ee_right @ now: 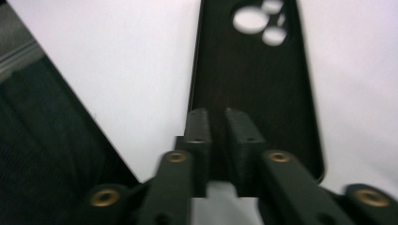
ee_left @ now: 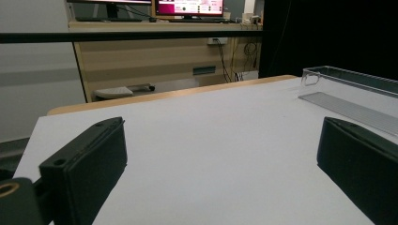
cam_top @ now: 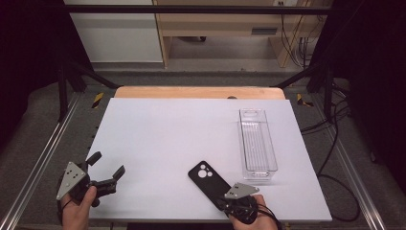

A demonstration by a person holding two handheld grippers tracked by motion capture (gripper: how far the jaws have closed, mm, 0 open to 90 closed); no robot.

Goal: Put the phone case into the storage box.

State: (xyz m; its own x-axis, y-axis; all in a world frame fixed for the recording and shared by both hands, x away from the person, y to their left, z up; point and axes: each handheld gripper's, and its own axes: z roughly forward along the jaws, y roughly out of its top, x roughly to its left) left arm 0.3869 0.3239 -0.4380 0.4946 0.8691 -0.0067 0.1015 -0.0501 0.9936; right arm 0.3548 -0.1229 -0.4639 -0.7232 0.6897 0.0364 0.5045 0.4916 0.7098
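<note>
Phone case: black, lies flat on the white bench, near the near edge and a little right of the middle, camera cut-outs toward the far end. Sits apart from the clear tray, which stands empty to the right and farther off, long side running near to far.

Right tongs: poised over the near end of the case. Seen in the right gripper view as barely parted, a narrow slit between the two tips, with nothing visibly clamped and the case stretching away beneath them. Cannot tell whether the tips touch the case's surface.

Left tongs: parked at the near left of the bench, spread wide and empty. Look out across bare bench toward the tray in the left gripper view.

Step in hand, as a judgement: working at the near end of the case with the right tongs, probably getting a hold on it or nudging it, with the tray as the likely destination.

Next move calls for: a real purchase on a thin, flat thing. Means catching the near rim or a side edge rather than pressing on the flat back. Then needs a lift that keeps the case level, a carry right and far, and a turn to line it up with the narrow tray before lowering.

Worth watching: sliding off the near edge if pushed rather than gripped.
</note>
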